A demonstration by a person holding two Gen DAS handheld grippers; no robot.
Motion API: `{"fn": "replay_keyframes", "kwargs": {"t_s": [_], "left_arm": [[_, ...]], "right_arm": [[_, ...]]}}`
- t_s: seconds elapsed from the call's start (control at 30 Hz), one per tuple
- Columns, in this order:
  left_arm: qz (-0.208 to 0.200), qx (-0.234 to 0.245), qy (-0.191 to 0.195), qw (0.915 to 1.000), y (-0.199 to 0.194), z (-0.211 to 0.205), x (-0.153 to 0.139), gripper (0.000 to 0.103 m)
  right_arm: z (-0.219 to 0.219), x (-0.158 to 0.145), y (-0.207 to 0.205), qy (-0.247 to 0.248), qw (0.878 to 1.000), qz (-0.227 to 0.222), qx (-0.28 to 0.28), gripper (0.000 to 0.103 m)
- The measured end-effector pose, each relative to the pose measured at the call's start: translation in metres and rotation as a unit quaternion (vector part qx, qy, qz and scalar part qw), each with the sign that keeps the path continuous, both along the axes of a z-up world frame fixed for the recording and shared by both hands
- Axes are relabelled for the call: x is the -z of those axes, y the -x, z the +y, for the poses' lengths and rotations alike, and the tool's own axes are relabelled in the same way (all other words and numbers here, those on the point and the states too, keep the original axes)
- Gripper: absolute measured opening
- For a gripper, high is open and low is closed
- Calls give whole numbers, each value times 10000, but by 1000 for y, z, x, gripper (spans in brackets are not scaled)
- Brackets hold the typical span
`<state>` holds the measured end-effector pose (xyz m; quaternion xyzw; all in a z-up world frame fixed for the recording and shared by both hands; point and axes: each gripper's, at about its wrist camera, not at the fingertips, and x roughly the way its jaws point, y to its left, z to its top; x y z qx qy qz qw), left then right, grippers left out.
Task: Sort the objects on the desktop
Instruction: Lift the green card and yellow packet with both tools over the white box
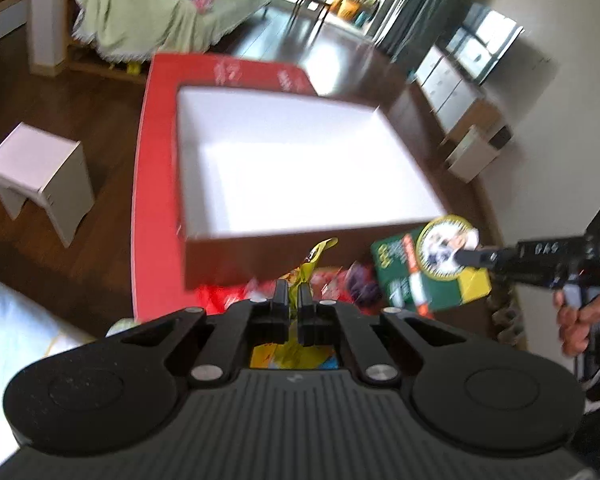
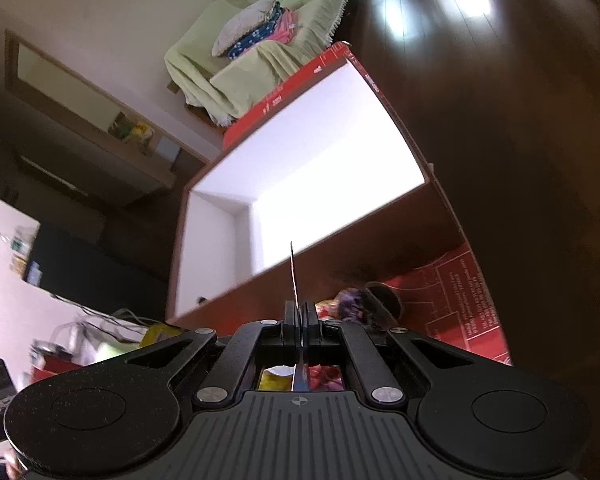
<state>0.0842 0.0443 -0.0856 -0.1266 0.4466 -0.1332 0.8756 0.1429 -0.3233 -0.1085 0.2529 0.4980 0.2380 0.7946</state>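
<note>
Your left gripper (image 1: 293,300) is pinched on a yellow wrapper (image 1: 314,258), thin and crinkly, so it looks light and limp; grip well in from the edge or it may slip. Your right gripper (image 2: 300,316) is clamped on the green card packet (image 1: 432,268), seen edge-on, flat and stiff, held at one side. Both hang just before the near wall of the white-lined box (image 1: 300,168), over red snack wrappers (image 1: 228,296). Beyond, the sofa (image 1: 160,12).
</note>
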Motion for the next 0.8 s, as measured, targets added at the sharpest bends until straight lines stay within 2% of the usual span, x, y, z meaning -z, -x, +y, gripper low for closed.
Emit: {"fn": "replay_keyframes", "kwargs": {"t_s": [0.17,0.37,0.57,0.8], "left_arm": [[-322,91,160,9993,-22,-6,-22,1],[-547,132,132,9983,-58,-18,-30,2],[-550,107,-21,9984,-99,-27,-22,2],[-307,17,-201,9993,-143,-28,3,2]], "right_arm": [[-13,-17,-8,-509,9985,139,154,0],[-26,-37,-30,-917,9951,69,369,0],[-18,-47,-65,-864,9952,-189,427,0],[4,-36,-107,-525,9976,-211,387,0]]}}
